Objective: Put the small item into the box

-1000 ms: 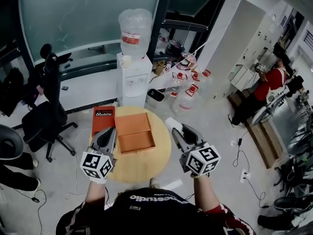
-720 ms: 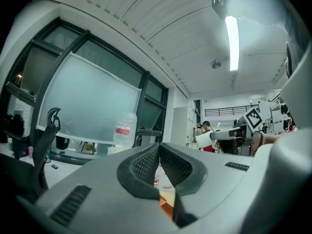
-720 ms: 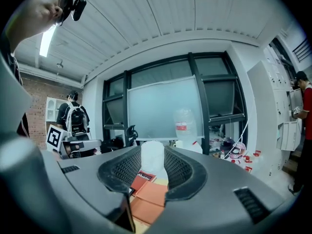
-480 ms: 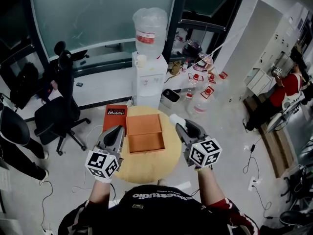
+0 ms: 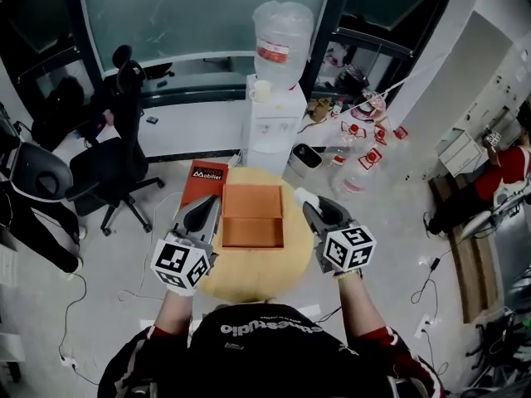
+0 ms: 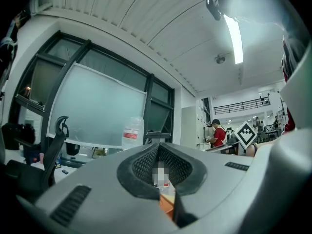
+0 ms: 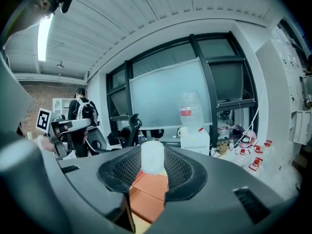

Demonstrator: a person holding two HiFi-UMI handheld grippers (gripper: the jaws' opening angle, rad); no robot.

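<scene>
Down below, in a busy office room, stands a round wooden table (image 5: pixel 249 282) with an open orange box (image 5: pixel 252 215) on its far half. The right gripper (image 5: pixel 305 202) hangs over the table's right edge, and its jaws pinch a small white item (image 5: pixel 299 195) that stands up tall between them. The left gripper (image 5: pixel 209 209) is by the table's left edge, with its jaws pressed together and nothing in them. The box lies just to the left of the white item, between the two grippers. I think the right gripper needs a short move left, then down into the box.
</scene>
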